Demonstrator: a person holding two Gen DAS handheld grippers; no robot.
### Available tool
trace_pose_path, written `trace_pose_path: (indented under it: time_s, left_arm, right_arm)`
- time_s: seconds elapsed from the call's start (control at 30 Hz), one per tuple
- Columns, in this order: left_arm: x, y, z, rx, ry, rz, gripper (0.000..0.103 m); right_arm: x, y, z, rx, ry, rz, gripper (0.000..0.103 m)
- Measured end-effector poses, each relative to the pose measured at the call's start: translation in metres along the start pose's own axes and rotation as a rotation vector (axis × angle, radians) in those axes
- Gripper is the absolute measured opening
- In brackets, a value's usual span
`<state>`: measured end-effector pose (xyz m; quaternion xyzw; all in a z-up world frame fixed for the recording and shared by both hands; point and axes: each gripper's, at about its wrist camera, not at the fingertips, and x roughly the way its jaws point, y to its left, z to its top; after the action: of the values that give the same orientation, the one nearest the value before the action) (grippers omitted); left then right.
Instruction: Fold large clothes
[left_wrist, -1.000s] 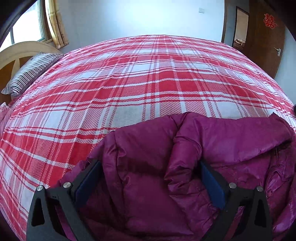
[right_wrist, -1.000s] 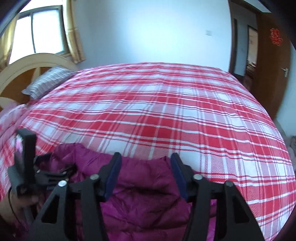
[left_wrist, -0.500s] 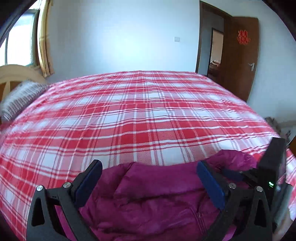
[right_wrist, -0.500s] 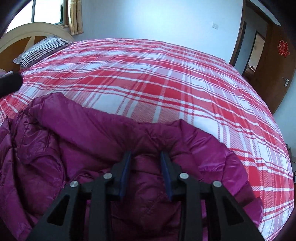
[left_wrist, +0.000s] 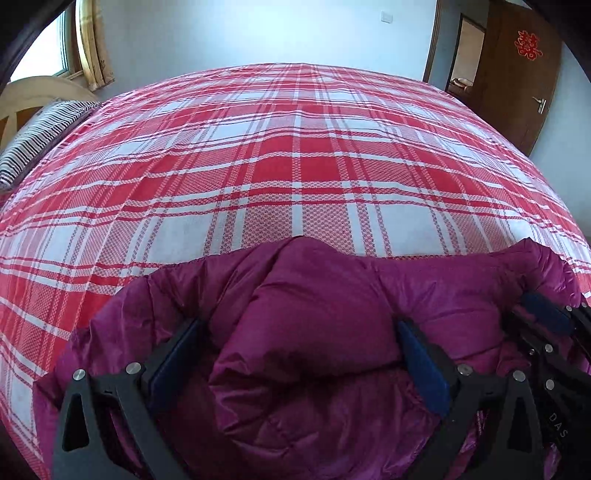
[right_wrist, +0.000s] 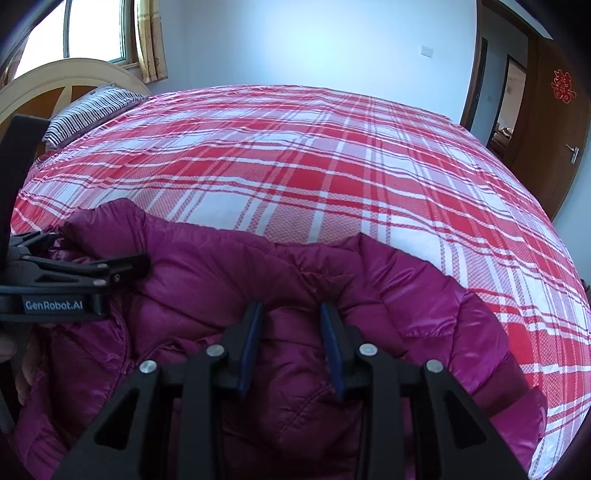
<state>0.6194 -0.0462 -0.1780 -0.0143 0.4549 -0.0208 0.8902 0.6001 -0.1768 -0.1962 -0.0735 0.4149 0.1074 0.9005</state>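
A purple padded jacket (left_wrist: 317, 332) lies crumpled on the near part of the red plaid bed (left_wrist: 295, 166). My left gripper (left_wrist: 299, 339) is open wide, its jaws on either side of a raised fold of the jacket. The jacket also shows in the right wrist view (right_wrist: 221, 266). My right gripper (right_wrist: 291, 325) has its jaws narrowly apart with a bunch of jacket fabric between them. The right gripper's blue pad shows at the right edge of the left wrist view (left_wrist: 546, 317). The left gripper shows side-on at the left of the right wrist view (right_wrist: 122, 267).
A striped pillow (right_wrist: 92, 110) and a wooden headboard (right_wrist: 55, 81) are at the far left. A brown door (left_wrist: 524, 70) and doorway stand at the far right. A window with a curtain (right_wrist: 147, 37) is behind the headboard.
My left gripper dropped back down onto the jacket and straddles a fold. My right gripper stayed narrowed on the jacket fabric and lifted slightly; the jacket's edge shifted toward me.
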Motion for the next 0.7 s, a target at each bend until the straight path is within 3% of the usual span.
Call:
trace_pose_path:
  time_s: [0.17, 0.27, 0.3, 0.37, 0.5, 0.7]
  left_arm:
    - [-0.014, 0.01, 0.001, -0.046, -0.026, -0.045, 0.102]
    - [-0.052, 0.024, -0.001, -0.102, -0.156, -0.142, 0.102]
    - [-0.066, 0.026, -0.002, -0.109, -0.202, -0.216, 0.102]
    - [-0.079, 0.024, 0.001, -0.107, -0.228, -0.301, 0.102]
    - [-0.071, 0.01, 0.011, -0.124, -0.181, -0.452, 0.102]
    - [-0.019, 0.002, 0.009, -0.159, -0.02, -0.418, 0.102]
  right_arm:
    - [0.001, -0.001, -0.001, 0.004, -0.009, 0.003, 0.036]
    - [0.001, 0.001, -0.002, -0.005, -0.014, -0.009, 0.036]
    - [0.001, 0.002, -0.002, -0.008, -0.015, -0.012, 0.036]
    - [0.0, 0.002, -0.002, -0.008, -0.018, -0.013, 0.036]
    - [0.0, -0.001, -0.003, 0.001, -0.024, -0.002, 0.036]
    - [0.0, 0.0, -0.004, 0.0, -0.028, -0.006, 0.036]
